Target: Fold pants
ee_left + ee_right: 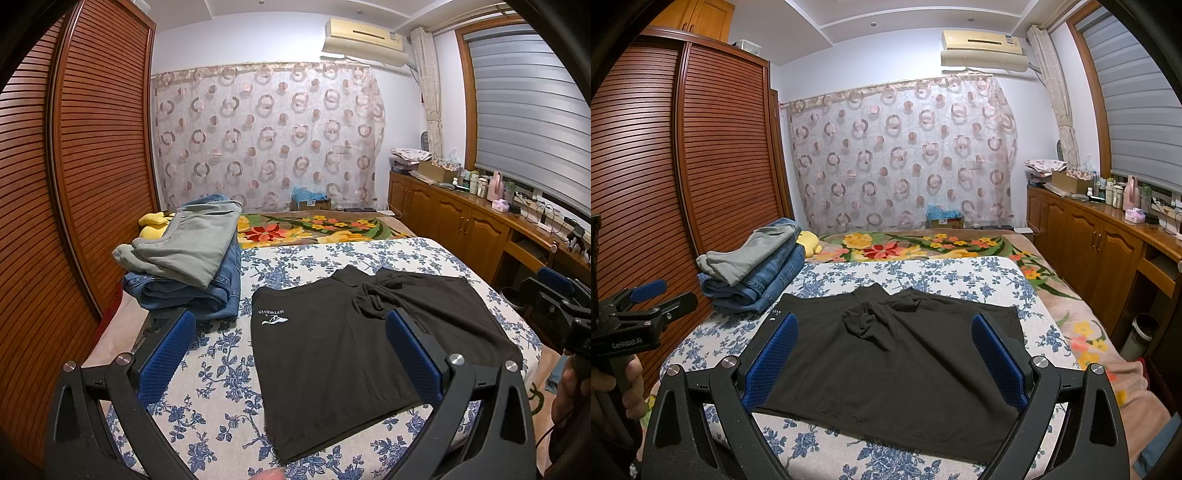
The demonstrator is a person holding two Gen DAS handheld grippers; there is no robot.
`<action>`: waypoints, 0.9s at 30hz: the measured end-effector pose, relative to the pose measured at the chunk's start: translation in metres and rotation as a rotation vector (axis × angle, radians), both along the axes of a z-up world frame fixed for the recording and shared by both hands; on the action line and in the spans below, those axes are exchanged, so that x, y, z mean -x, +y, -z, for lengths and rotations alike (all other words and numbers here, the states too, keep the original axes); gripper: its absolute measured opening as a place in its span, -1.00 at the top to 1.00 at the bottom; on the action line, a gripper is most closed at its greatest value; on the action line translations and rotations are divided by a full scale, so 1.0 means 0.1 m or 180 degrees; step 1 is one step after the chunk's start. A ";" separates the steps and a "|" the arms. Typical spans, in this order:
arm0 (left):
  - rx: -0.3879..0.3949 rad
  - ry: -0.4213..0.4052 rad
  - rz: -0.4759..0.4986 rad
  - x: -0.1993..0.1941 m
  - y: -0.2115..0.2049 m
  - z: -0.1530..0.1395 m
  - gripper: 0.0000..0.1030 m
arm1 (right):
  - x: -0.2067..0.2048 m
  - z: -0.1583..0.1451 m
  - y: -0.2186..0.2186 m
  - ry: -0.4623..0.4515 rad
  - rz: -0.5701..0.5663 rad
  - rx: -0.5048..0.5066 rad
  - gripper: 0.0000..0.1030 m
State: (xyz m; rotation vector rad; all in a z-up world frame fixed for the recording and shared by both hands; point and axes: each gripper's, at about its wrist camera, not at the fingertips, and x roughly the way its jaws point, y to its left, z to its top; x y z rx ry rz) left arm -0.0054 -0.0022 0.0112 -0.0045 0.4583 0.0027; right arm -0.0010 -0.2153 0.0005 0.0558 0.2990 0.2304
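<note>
Black pants (332, 347) lie folded flat on the blue-flowered bed sheet (221, 369), with a white logo near their left edge and a bunched fold at the far middle. They also show in the right wrist view (897, 369). My left gripper (290, 321) is open and empty, hovering over the pants' left part. My right gripper (884, 326) is open and empty, above the pants' near middle. The right gripper also shows at the right edge of the left wrist view (561, 295), and the left gripper at the left edge of the right wrist view (646, 295).
A stack of folded blue jeans (192, 291) with grey pants (192, 243) on top sits at the bed's far left, also in the right wrist view (757, 273). A slatted wooden wardrobe (74, 166) stands left. Wooden cabinets (461, 221) line the right wall. A flowered blanket (314, 225) lies beyond.
</note>
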 end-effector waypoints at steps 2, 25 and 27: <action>-0.0001 0.0000 0.0002 0.00 0.00 -0.01 -1.00 | 0.00 0.00 0.00 -0.0003 0.0001 -0.0002 -0.86; -0.0013 -0.0016 -0.0002 0.01 -0.01 0.00 -1.00 | 0.01 -0.01 -0.02 -0.0011 -0.0031 0.0000 -0.86; -0.0010 -0.0014 -0.0004 0.01 -0.01 -0.01 -1.00 | 0.01 0.00 -0.02 -0.0016 -0.0033 0.0004 -0.86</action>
